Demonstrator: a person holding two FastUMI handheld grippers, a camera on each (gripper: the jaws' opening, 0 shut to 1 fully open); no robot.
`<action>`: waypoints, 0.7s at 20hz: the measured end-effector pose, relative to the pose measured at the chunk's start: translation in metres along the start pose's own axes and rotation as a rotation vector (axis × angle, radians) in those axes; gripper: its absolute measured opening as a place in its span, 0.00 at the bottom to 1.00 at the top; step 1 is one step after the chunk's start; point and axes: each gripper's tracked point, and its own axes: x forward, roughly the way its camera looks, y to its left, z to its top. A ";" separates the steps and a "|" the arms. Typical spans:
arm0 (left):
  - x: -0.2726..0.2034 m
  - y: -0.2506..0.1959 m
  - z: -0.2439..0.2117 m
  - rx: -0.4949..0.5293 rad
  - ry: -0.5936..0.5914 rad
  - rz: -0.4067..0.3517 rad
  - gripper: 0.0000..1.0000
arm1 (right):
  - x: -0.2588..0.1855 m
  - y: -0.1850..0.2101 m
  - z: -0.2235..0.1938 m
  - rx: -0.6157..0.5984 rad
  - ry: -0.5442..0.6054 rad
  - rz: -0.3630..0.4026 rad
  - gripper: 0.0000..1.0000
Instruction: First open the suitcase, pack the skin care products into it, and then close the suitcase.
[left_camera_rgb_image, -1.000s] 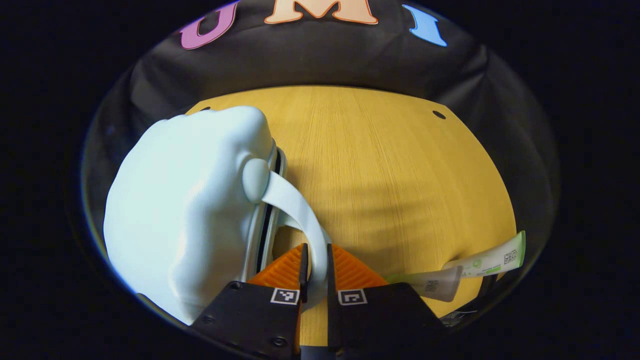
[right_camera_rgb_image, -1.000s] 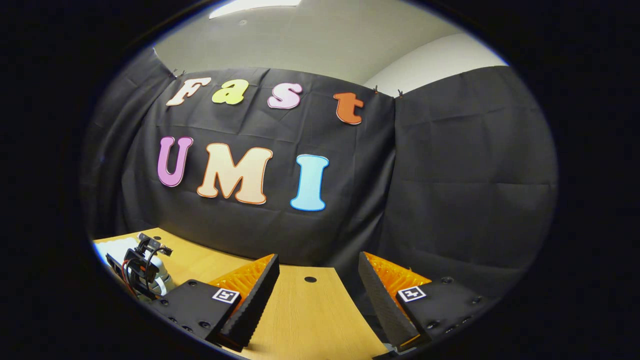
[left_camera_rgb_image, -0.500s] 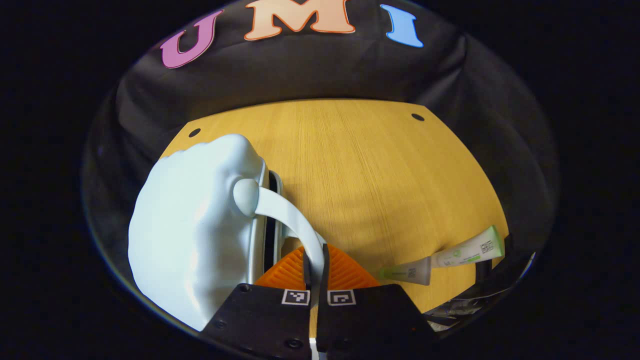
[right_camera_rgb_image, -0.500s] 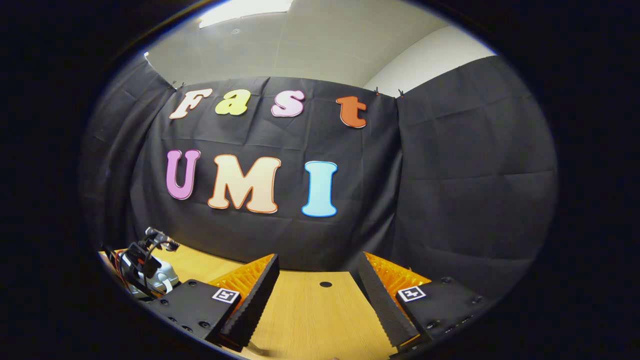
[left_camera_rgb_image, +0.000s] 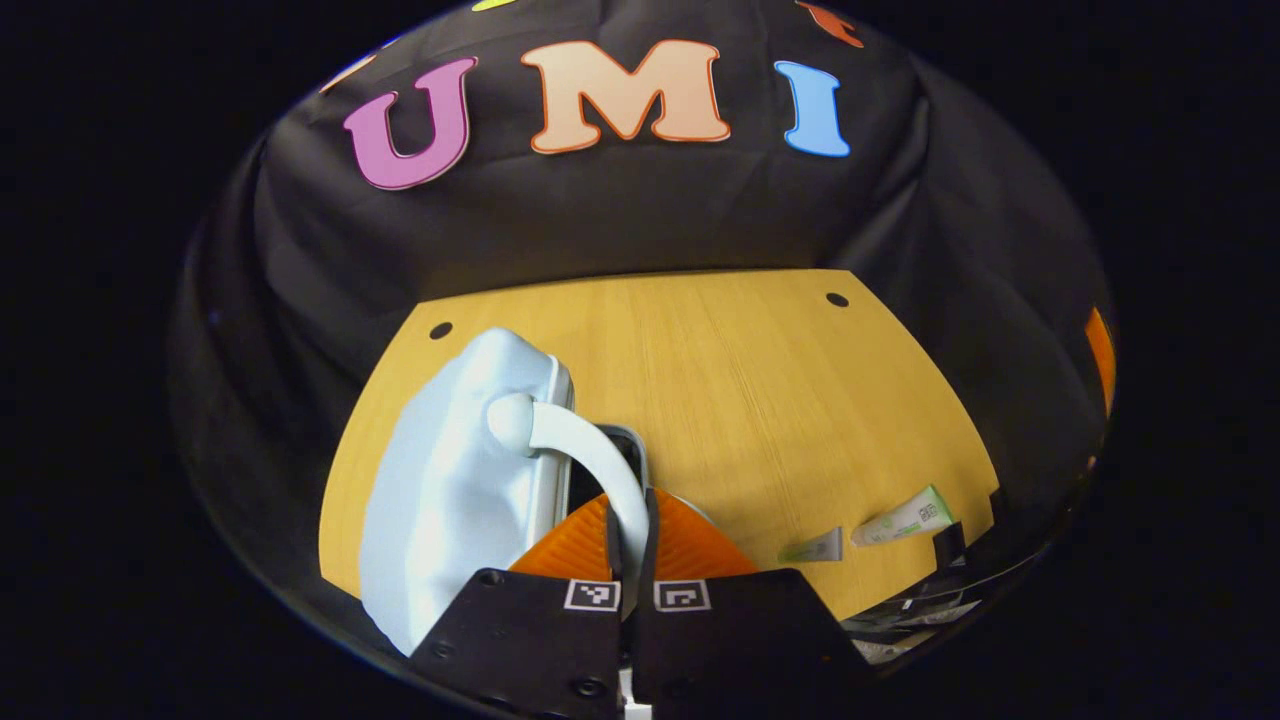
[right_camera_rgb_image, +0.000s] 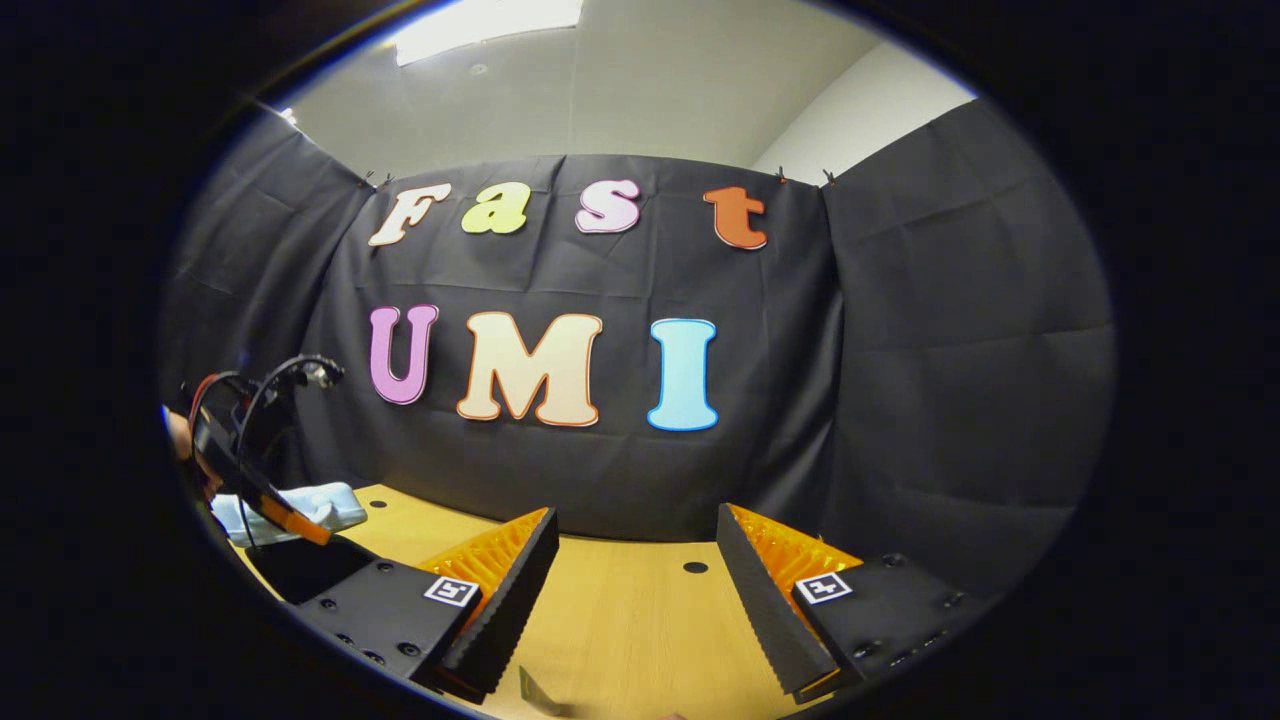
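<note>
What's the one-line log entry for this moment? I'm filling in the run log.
stage: opening suitcase | left claw: shut on handle, lid part-open | right claw: open, idle above table | tubes: on table, unpacked

A bright ceiling panel (right_camera_rgb_image: 490, 17) lights the booth from above; the bench (left_camera_rgb_image: 760, 400) shows soft shadows, and edges bow strongly, fisheye-fashion.

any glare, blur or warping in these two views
Left gripper view: fisheye bows the table edges; the pale suitcase looks washed out, with little surface detail; tubes small near the rim. Right gripper view: bright ceiling light glares at top; the rest is sharp.
</note>
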 end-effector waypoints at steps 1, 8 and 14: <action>-0.003 0.008 0.004 0.004 -0.009 0.010 0.00 | 0.001 0.003 0.000 0.000 -0.002 0.002 0.99; -0.025 0.060 0.029 -0.004 -0.061 0.079 0.00 | 0.006 0.027 0.002 -0.011 -0.001 0.030 0.99; -0.052 0.146 0.050 -0.049 -0.135 0.199 0.00 | 0.011 0.056 0.006 -0.026 -0.005 0.047 0.99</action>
